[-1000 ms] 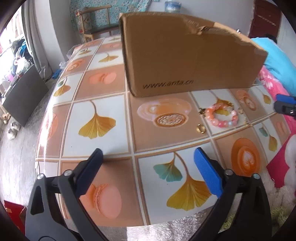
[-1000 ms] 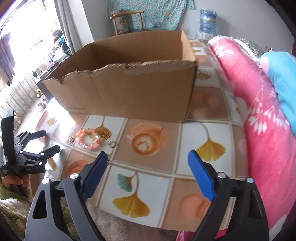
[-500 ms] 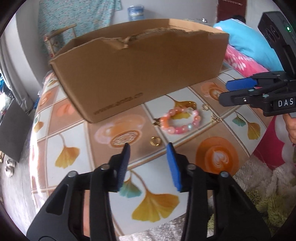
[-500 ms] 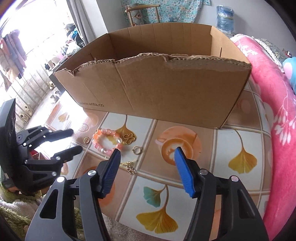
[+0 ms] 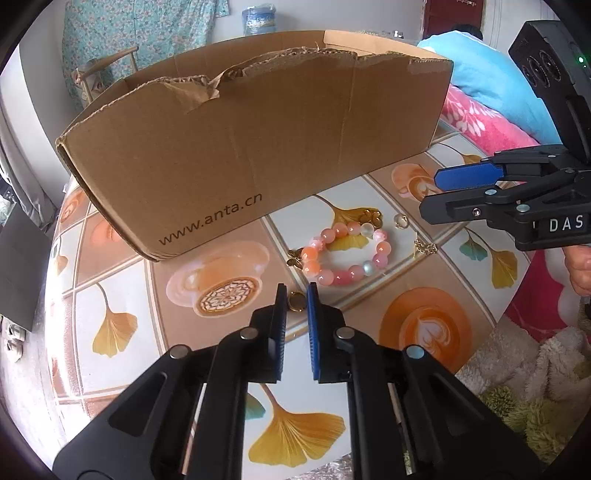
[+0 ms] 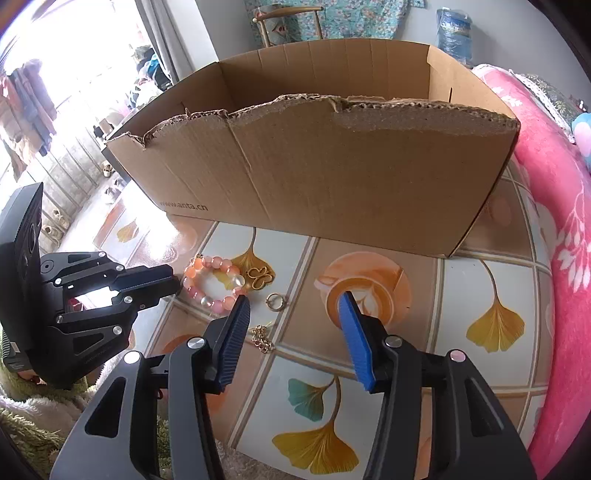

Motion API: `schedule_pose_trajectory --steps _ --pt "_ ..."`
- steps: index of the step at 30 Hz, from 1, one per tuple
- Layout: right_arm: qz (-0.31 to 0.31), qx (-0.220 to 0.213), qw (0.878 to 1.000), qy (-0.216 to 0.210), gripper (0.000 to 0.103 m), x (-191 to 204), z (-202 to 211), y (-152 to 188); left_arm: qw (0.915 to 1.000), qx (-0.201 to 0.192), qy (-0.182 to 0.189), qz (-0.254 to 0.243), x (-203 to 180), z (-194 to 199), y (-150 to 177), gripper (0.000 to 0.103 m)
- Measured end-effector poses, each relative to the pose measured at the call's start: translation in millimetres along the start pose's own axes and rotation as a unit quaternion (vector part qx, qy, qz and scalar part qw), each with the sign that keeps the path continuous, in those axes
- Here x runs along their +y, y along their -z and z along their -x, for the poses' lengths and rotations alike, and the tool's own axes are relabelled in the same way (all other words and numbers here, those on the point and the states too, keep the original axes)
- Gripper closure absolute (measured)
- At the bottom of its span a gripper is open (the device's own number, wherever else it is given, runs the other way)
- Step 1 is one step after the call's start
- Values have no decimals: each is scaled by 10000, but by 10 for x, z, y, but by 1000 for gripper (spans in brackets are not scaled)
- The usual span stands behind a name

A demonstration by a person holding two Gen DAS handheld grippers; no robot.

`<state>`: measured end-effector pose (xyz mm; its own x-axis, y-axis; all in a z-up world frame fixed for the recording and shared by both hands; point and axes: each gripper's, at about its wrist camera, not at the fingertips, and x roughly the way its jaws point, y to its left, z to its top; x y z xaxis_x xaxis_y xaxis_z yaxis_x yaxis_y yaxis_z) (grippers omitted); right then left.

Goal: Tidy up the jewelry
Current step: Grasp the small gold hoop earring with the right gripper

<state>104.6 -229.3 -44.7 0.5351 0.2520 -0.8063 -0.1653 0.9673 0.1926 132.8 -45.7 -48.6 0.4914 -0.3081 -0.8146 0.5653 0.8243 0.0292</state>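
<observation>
A pink bead bracelet (image 5: 345, 251) (image 6: 212, 282) lies on the tiled table in front of an open cardboard box (image 5: 255, 147) (image 6: 314, 177). Around it lie a gold butterfly clasp (image 6: 259, 277), a small ring (image 6: 276, 302), a gold chain (image 6: 261, 339) and a gold ring (image 5: 296, 302). My left gripper (image 5: 296, 291) has its jaws nearly closed around the gold ring, a narrow gap still showing. My right gripper (image 6: 293, 308) is open, above the small ring and chain; it also shows in the left wrist view (image 5: 439, 195).
The table (image 5: 424, 328) has a ginkgo and coffee pattern and a rounded near edge. A pink blanket (image 6: 565, 221) lies to the right of the box. A chair (image 6: 284, 22) and a water jug (image 6: 454, 33) stand behind.
Both grippers moved in toward the jewelry. My left gripper's jaws narrowed from wide open to nearly closed around the gold ring. My right gripper's jaws narrowed somewhat but stay open.
</observation>
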Motion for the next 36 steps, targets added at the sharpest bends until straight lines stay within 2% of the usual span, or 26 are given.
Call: schedule_pose_trajectory --steps 5,11,19,30,36 --pt "56 3 10000 -49 55 8 -18 -12 10000 22 -29 42 0 -9 4 93" --pt "327 15 9994 -78 56 104 -63 -42 9995 75 -188 262 177 60 93 93" --pt "517 178 9985 34 72 197 -179 -78 9990 63 -248 359 215 73 117 93" --pt "694 300 9967 284 78 318 -282 -58 9991 54 -249 347 204 66 107 93" --pt "817 356 9953 387 88 433 -297 -55 9990 48 -248 356 205 65 112 93"
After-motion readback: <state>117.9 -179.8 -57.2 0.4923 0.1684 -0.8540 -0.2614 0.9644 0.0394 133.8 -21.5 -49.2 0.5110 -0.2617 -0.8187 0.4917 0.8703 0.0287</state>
